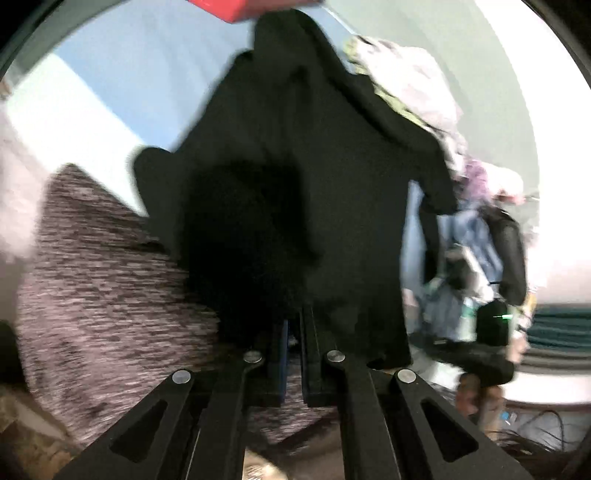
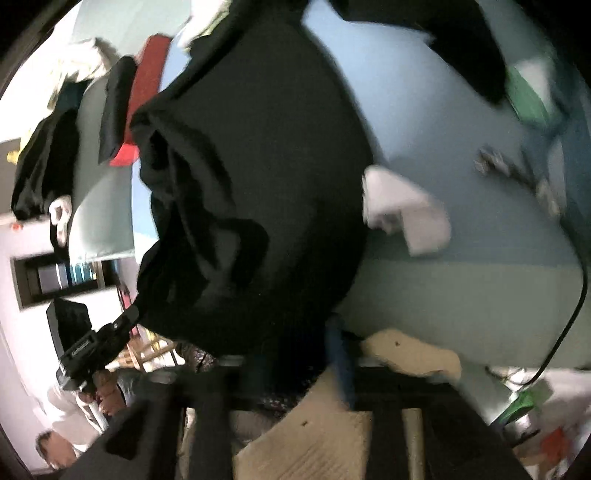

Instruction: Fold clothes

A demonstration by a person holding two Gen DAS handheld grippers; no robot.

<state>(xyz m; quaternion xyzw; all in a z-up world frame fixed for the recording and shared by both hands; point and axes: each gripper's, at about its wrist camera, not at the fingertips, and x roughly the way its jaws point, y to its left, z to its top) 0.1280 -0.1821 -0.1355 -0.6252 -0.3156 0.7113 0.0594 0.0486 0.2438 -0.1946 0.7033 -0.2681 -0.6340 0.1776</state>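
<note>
A black garment hangs lifted over the blue bed sheet and fills the middle of the left wrist view. My left gripper is shut on its lower edge, with the cloth bunched dark just above the fingertips. In the right wrist view the same black garment billows in front of my right gripper. Its jaws stand apart, one blue-padded finger shows, and the other is hidden under cloth that drapes loosely between them. The hand-held left gripper shows at lower left.
A heathered grey-pink garment lies left on the bed. A red item sits at the far end and a pile of light clothes at the right. A white cloth, a green item and a black cable lie on the sheet.
</note>
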